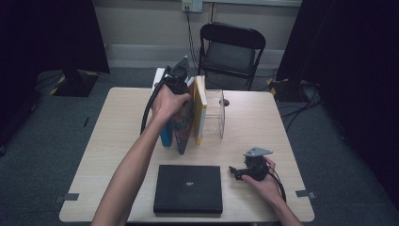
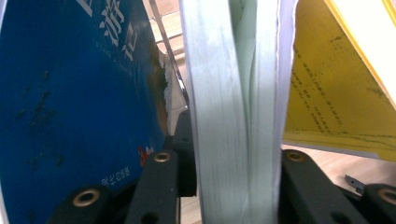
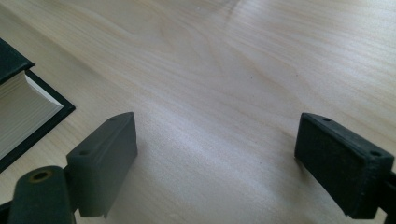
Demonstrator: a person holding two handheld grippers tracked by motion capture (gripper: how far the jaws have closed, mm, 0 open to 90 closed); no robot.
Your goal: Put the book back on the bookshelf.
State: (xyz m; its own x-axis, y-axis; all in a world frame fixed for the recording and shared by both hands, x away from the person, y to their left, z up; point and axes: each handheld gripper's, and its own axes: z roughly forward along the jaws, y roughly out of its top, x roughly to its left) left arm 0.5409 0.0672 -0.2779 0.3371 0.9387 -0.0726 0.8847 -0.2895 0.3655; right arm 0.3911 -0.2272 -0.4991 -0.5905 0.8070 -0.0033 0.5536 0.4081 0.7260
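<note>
At the table's far edge, the left gripper clamps a pale-edged book standing between blue and yellow books; lift it straight, squarely. The right gripper rests near the front edge, jaws apart, beside a black book.

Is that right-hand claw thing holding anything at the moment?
No: the right gripper has its jaws spread wide apart over the bare wooden table, with nothing between them.
</note>
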